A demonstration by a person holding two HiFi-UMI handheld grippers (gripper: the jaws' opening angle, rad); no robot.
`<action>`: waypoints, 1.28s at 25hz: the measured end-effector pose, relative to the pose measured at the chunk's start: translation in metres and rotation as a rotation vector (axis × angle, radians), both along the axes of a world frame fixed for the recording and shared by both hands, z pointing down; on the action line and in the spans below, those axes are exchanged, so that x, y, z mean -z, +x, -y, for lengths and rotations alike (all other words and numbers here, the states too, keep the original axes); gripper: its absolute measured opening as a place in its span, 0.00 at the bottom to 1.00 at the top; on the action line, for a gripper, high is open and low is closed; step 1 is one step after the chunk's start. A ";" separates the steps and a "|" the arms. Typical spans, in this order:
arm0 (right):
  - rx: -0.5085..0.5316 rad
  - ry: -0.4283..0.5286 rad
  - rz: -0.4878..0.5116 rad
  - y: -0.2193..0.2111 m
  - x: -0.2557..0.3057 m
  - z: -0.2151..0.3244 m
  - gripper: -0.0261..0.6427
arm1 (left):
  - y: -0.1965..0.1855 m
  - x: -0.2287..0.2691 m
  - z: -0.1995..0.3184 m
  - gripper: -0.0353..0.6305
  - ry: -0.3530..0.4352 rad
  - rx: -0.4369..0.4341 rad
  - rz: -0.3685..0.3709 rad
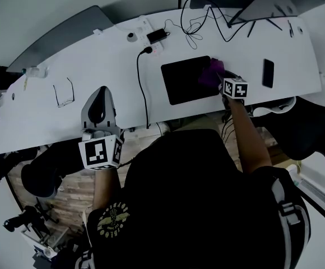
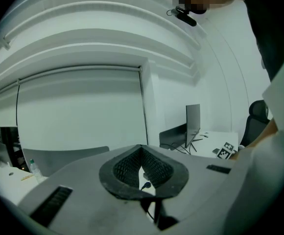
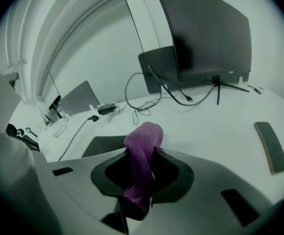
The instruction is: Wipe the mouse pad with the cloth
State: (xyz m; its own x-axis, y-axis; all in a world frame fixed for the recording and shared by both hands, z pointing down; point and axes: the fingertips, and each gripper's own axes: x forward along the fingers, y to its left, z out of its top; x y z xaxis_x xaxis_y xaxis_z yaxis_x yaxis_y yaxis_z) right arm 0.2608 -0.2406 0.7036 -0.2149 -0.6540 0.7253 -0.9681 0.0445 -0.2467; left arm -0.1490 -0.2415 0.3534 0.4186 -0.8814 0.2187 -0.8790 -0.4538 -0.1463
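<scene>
A black mouse pad [image 1: 182,83] lies on the white desk [image 1: 112,66], right of the middle. A purple cloth [image 1: 212,74] rests on the pad's right edge, and my right gripper [image 1: 219,78] is shut on it. In the right gripper view the cloth [image 3: 143,141] sticks up between the jaws, with the mouse pad [image 3: 105,145] just beyond them to the left. My left gripper [image 1: 100,94] hangs over the desk's front left part, well away from the pad. Its jaws [image 2: 141,153] meet at the tips with nothing between them.
A black cable [image 1: 143,88] runs down the desk left of the pad. A dark phone [image 1: 268,73] lies right of the pad. Glasses [image 1: 64,94] sit at the left. A charger [image 1: 157,36], tangled wires [image 1: 193,24] and a monitor [image 1: 274,1] stand at the back.
</scene>
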 end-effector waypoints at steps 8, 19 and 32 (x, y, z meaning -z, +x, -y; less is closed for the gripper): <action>0.135 0.207 0.140 -0.080 0.119 -0.014 0.17 | -0.011 -0.004 -0.001 0.06 0.030 -0.010 -0.047; 0.301 0.057 0.316 -0.226 0.068 -0.031 0.17 | -0.017 -0.012 -0.015 0.05 0.012 -0.080 -0.058; 0.336 -0.140 0.040 -0.211 -0.032 -0.041 0.17 | -0.056 -0.030 -0.018 0.05 -0.025 -0.002 -0.010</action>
